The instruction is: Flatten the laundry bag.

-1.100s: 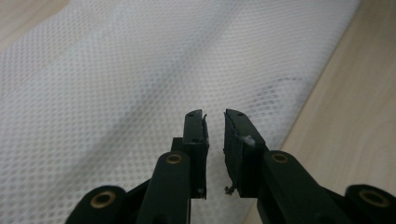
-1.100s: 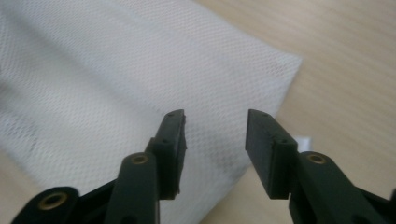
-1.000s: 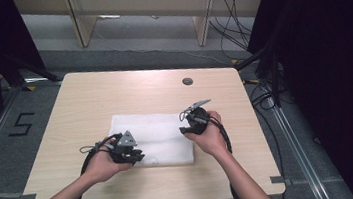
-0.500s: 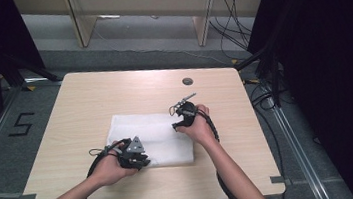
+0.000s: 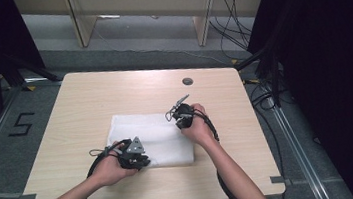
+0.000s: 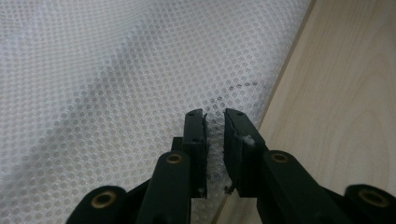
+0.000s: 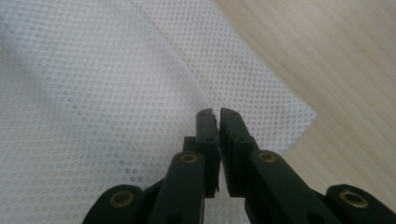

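White mesh cloth is pinched by left gripper and right gripper, nearly closed; thin hold near the table front edge might slip.

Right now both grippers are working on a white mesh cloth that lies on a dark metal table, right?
Not quite: the table is light wood, not dark metal, as the high view shows. The rest holds: the left gripper and right gripper are both at the white mesh cloth.
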Tool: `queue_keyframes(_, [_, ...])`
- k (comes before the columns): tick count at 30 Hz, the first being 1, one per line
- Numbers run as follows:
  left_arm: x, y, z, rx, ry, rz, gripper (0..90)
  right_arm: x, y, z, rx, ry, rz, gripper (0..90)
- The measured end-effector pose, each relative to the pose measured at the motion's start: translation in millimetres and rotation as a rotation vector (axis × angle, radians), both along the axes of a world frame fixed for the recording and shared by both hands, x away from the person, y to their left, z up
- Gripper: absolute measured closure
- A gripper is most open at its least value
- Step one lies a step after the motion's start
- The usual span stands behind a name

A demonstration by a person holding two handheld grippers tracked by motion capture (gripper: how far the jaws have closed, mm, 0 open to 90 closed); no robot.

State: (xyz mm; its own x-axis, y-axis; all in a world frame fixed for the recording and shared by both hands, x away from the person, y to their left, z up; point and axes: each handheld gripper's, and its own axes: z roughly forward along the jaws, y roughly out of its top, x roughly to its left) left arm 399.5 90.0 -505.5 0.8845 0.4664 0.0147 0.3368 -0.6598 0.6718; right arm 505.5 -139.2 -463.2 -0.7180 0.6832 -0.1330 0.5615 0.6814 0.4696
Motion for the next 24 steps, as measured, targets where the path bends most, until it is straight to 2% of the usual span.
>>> queue_keyframes(1, [0.1,0.0,-0.2,-0.002,0.004,0.0,78.8,-3.8,-0.4,5.1,-0.002,-0.017,0.008,88.1])
queue_keyframes(3, [1.7,1.8,1.1,0.028,0.006,-0.027,78.9,-10.1,-2.1,13.2,0.001,-0.054,0.032,88.5])
queue_keyframes(6, [2.5,2.5,2.0,0.041,-0.005,-0.035,79.0,-19.9,-4.0,24.3,0.044,-0.07,0.056,89.0])
queue_keyframes(8, [2.7,2.9,2.2,0.047,-0.006,-0.039,79.1,-27.7,-6.0,32.1,0.062,-0.084,0.094,89.6])
queue_keyframes(9, [2.6,2.9,2.1,0.045,-0.005,-0.037,79.1,-34.2,-5.1,36.2,0.092,-0.071,0.105,89.8])
queue_keyframes(11, [2.6,2.8,2.1,0.045,-0.006,-0.036,79.2,-40.8,-5.5,39.4,0.103,-0.1,0.147,90.0])
queue_keyframes(12, [2.6,2.8,2.1,0.045,-0.006,-0.037,79.2,-47.3,-4.3,42.6,0.117,-0.082,0.147,90.0])
queue_keyframes(14, [2.4,2.9,2.0,0.045,-0.007,-0.035,79.2,-56.2,-2.8,45.9,0.126,-0.086,0.168,90.0])
queue_keyframes(15, [1.6,2.0,1.2,0.027,-0.004,-0.022,79.2,-62.2,-1.3,46.8,0.136,-0.098,0.156,90.0])
queue_keyframes(16, [0.9,1.1,0.5,0.013,-0.003,-0.009,79.2,-66.4,-1.1,48.0,0.15,-0.103,0.174,90.0])
queue_keyframes(17, [0.2,0.1,-0.5,-0.005,-0.003,0.007,79.2,-73.1,0.0,49.6,0.163,-0.086,0.171,90.0])
queue_keyframes(19, [1.0,1.4,0.6,0.017,-0.005,-0.012,79.2,-80.7,1.1,50.4,0.177,-0.098,0.189,90.0])
queue_keyframes(22, [0.6,1.3,0.3,0.011,-0.004,-0.007,79.2,-94.1,2.5,51.3,0.207,-0.084,0.217,90.0])
queue_keyframes(24, [-0.1,0.3,-0.7,-0.007,-0.005,0.009,79.2,-101.7,2.4,50.7,0.235,-0.073,0.257,90.0])
